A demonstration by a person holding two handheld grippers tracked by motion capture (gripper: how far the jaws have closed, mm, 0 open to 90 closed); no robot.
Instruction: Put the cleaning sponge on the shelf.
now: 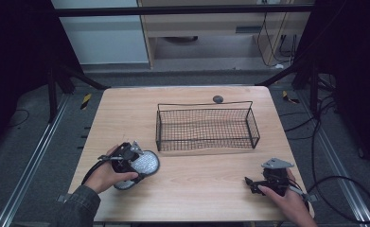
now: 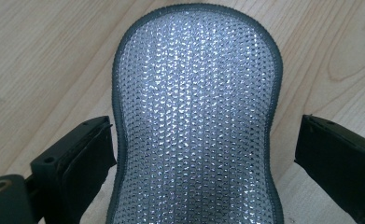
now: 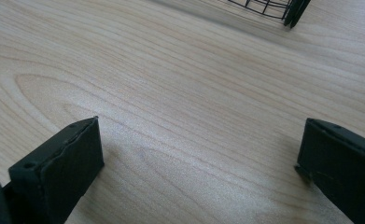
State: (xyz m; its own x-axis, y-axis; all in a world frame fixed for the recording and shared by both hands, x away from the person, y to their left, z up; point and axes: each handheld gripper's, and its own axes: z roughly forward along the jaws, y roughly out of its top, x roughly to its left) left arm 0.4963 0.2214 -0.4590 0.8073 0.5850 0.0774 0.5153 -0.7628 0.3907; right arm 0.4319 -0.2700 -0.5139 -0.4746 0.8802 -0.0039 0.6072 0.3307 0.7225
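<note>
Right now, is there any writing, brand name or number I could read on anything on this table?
None that can be read: the silver scrubbing pad, the wire basket, the wooden table and both claws, left and right, carry no visible text. The yellow-and-black floor markers show stripes, no words.

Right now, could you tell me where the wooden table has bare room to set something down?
The widest free patch lies between the silvery mesh scrubbing pad under the left gripper and the right gripper, in front of the black wire basket. The strip left of the basket is bare too. The basket's mesh floor looks empty. Behind it, a small grey round object leaves little room.
</note>
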